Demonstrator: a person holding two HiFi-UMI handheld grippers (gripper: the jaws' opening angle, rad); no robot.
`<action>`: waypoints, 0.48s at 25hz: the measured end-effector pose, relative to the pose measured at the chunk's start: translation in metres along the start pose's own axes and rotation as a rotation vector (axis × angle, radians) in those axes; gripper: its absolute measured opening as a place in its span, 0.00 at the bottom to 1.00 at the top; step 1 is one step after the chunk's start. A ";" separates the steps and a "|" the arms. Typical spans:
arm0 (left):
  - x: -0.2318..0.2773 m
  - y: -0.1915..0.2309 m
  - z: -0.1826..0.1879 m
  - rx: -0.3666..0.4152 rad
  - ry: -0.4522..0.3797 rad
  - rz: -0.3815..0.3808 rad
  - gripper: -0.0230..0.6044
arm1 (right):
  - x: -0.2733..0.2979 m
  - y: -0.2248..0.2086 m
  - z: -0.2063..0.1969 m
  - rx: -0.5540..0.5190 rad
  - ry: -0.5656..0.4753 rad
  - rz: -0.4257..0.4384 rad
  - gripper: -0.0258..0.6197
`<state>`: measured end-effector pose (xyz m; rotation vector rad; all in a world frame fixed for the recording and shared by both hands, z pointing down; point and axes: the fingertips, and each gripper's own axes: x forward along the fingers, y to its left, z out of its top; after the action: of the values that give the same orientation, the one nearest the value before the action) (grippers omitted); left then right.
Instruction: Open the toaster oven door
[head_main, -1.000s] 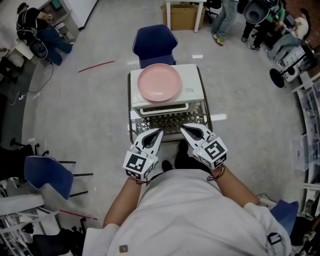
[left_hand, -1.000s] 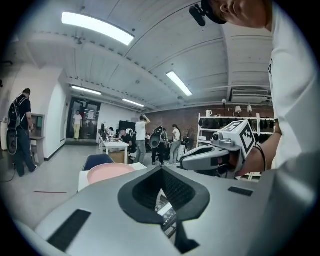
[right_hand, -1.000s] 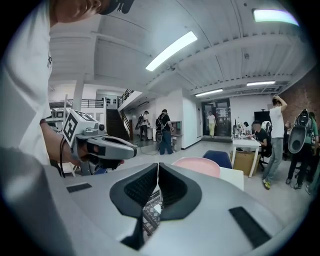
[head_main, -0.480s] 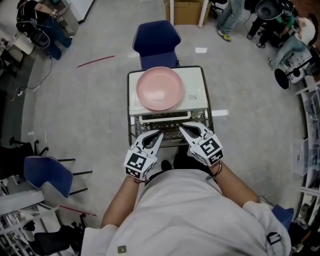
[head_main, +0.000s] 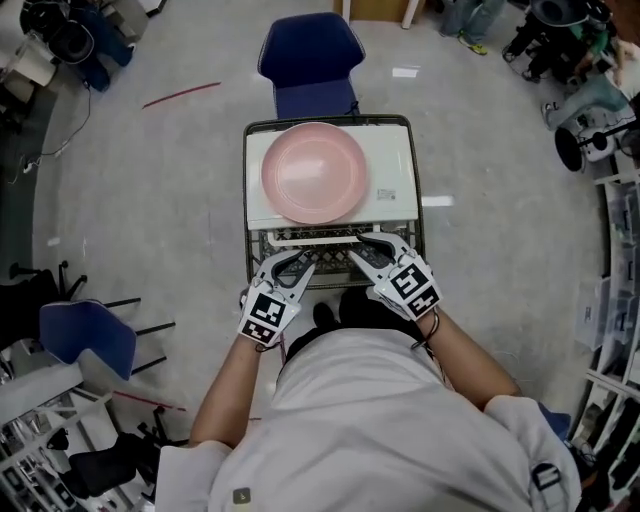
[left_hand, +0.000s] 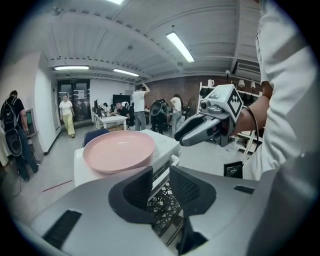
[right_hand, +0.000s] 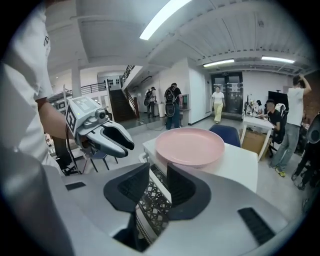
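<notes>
A white toaster oven (head_main: 398, 165) is seen from steeply above, set in a wire cart (head_main: 249, 190). Most of its top is taken up by a pink plate (head_main: 314, 172). Of the oven's front, only the white door handle (head_main: 318, 238) and a strip of the dark lattice-patterned door (head_main: 330, 262) are shown in the head view. Whether the door is fully shut or slightly ajar cannot be made out. The lower part of the cart is hidden behind the person's white shirt (head_main: 370, 420).

The left gripper (head_main: 297, 265) is held at the left part of the door front, just below the handle. In the left gripper view its jaws are opening. The end of the handle (left_hand: 173, 160) and the patterned door (left_hand: 162, 212) are seen through the gap, and they are not pressed by the pads.

The right gripper (head_main: 362, 250) is held at the right part of the door front, close to the handle. Its jaws are likewise opening, and in the right gripper view the patterned door (right_hand: 150, 205) is framed between them without being clamped. Contact between the outer fingers and the handle cannot be judged from any view.

A blue chair (head_main: 308, 55) stands just beyond the cart. The edges of both gripper views are darkened and distorted, and the people in the background are too small to make out in detail.
</notes>
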<state>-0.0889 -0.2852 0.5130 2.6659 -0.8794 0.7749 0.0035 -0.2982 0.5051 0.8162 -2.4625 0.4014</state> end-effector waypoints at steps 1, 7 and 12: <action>0.004 0.003 -0.003 0.002 0.015 -0.002 0.23 | 0.003 -0.003 -0.004 0.000 0.014 0.009 0.23; 0.022 0.019 -0.024 0.029 0.104 -0.015 0.27 | 0.020 -0.011 -0.030 -0.033 0.108 0.063 0.30; 0.033 0.032 -0.036 0.059 0.156 -0.030 0.33 | 0.037 -0.013 -0.048 -0.089 0.179 0.105 0.32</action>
<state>-0.1007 -0.3131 0.5629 2.6185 -0.7879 1.0007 0.0043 -0.3058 0.5666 0.5898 -2.3444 0.3824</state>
